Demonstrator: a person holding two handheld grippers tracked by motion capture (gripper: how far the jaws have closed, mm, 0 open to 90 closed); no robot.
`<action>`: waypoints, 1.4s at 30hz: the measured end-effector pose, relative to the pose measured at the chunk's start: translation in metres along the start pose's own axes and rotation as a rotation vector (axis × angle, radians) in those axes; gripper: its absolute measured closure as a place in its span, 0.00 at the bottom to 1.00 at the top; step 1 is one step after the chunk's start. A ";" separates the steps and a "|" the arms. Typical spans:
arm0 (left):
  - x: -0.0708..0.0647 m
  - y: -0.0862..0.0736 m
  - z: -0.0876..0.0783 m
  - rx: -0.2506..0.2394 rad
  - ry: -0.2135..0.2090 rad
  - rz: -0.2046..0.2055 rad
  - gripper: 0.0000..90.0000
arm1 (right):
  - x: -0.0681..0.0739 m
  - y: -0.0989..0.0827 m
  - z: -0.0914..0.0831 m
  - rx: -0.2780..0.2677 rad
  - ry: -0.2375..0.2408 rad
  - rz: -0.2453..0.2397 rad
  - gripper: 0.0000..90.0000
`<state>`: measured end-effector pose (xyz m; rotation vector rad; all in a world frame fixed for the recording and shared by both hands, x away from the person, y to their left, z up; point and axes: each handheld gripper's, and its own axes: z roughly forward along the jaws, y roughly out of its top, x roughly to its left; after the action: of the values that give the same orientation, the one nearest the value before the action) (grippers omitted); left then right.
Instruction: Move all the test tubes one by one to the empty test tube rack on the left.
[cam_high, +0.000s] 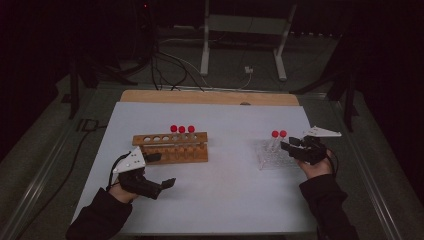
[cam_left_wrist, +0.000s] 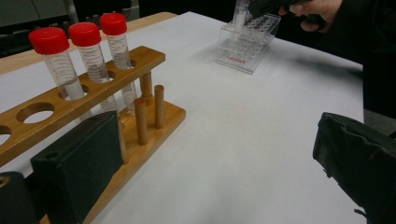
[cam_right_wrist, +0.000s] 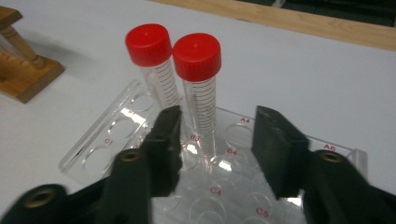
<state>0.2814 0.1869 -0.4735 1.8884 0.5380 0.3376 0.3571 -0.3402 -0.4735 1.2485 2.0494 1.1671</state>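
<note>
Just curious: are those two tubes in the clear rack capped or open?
Capped. Both tubes standing in the clear rack wear red screw caps.

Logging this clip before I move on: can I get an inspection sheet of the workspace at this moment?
Surface: white table, wooden strip along the far edge.
Job's things: clear rack holding two red-capped tubes; wooden rack holding three red-capped tubes, three holes free.
Clutter: nothing seen.
Grippers: right gripper over the clear rack, jaws apart, one tube just beyond them, not gripped; left gripper open, beside the wooden rack.
Cables: several on the floor behind the table.
Surroundings: dark room, white stand frame beyond the table.
</note>
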 end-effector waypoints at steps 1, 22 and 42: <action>0.000 0.000 0.000 0.001 0.001 0.000 0.02 | 0.000 0.000 0.002 0.002 -0.006 0.000 0.64; 0.000 0.000 0.000 0.003 -0.003 0.002 0.02 | 0.012 0.006 0.012 0.020 -0.032 -0.031 0.84; -0.001 0.002 0.000 0.001 -0.012 0.001 0.02 | 0.023 0.027 -0.035 -0.114 -0.084 -0.081 0.84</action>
<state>0.2805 0.1859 -0.4718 1.8906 0.5290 0.3271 0.3329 -0.3286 -0.4315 1.1301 1.9256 1.1571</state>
